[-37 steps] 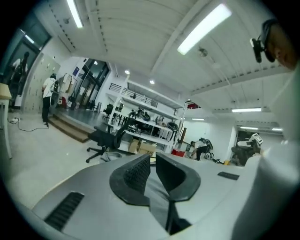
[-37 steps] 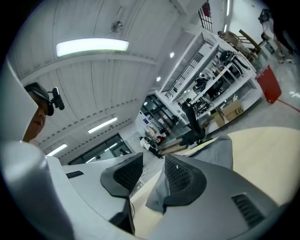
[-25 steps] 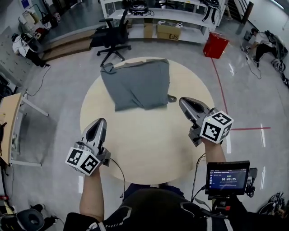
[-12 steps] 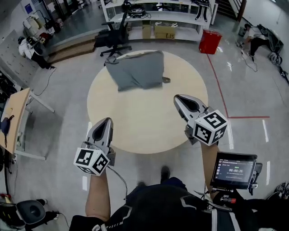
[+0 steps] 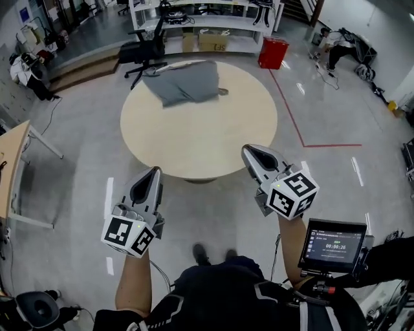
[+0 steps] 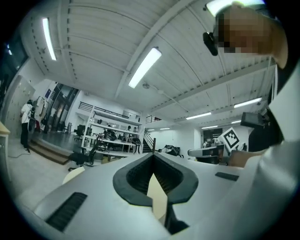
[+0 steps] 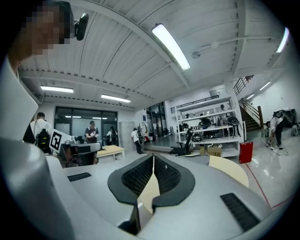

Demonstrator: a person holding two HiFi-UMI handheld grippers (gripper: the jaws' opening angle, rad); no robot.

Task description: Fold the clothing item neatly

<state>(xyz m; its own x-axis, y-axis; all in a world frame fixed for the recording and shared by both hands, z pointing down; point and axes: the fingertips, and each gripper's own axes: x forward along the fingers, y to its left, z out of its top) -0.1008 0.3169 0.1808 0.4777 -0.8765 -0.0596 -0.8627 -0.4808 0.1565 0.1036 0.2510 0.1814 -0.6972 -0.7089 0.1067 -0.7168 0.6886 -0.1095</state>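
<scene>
My left claw and right claw are pinched together, empty, with the garment well ahead across the table, nearer neither.

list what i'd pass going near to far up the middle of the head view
person's shoes → round table → grey garment → office chair → shelving

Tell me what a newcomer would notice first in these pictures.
A big round table fills the middle of the head view, with a grey garment lying at its far edge. Nearer the camera, the left gripper and right gripper are held on the table's near side, both shut and empty. A red bin stands out beyond the table.
</scene>
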